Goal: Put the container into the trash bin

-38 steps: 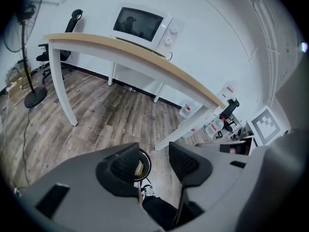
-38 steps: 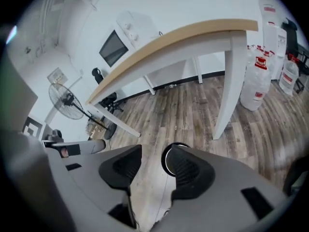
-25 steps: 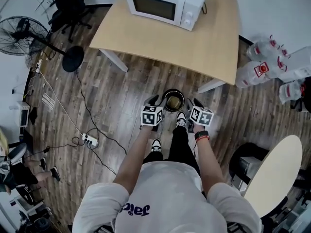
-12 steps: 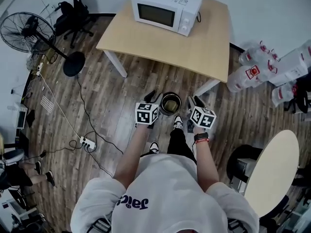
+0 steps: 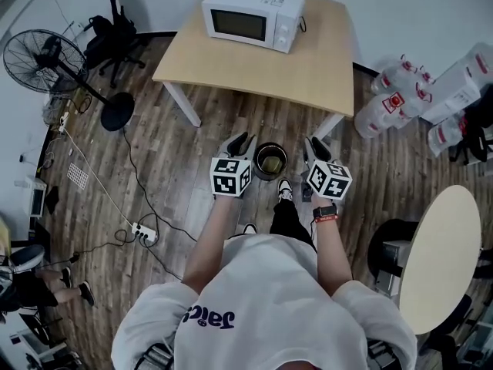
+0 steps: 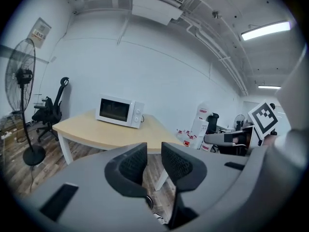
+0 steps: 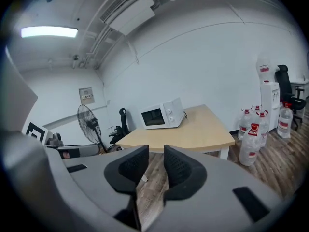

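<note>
A small black trash bin (image 5: 270, 161) stands on the wood floor between my feet and the table, and something yellowish lies inside it. My left gripper (image 5: 237, 142) hovers just left of the bin and above it. The right gripper (image 5: 316, 146) hovers just right of it. In the left gripper view the left gripper (image 6: 153, 161) has its jaws closing, a narrow gap between them and nothing in it. The right gripper (image 7: 156, 166) looks the same in its own view: jaws closing, empty. Both point roughly level toward the table.
A light wooden table (image 5: 254, 64) with a white microwave (image 5: 253, 14) stands ahead. A floor fan (image 5: 46, 60) and an office chair (image 5: 108, 21) are at the left, water bottles (image 5: 400, 102) at the right, a round table (image 5: 439, 253) at the near right. A power strip (image 5: 144, 232) and cable lie on the floor.
Both grippers have lifted up from beside the bin's rim and now sit higher, one on each side of it. The bin has stayed in place on the floor.
</note>
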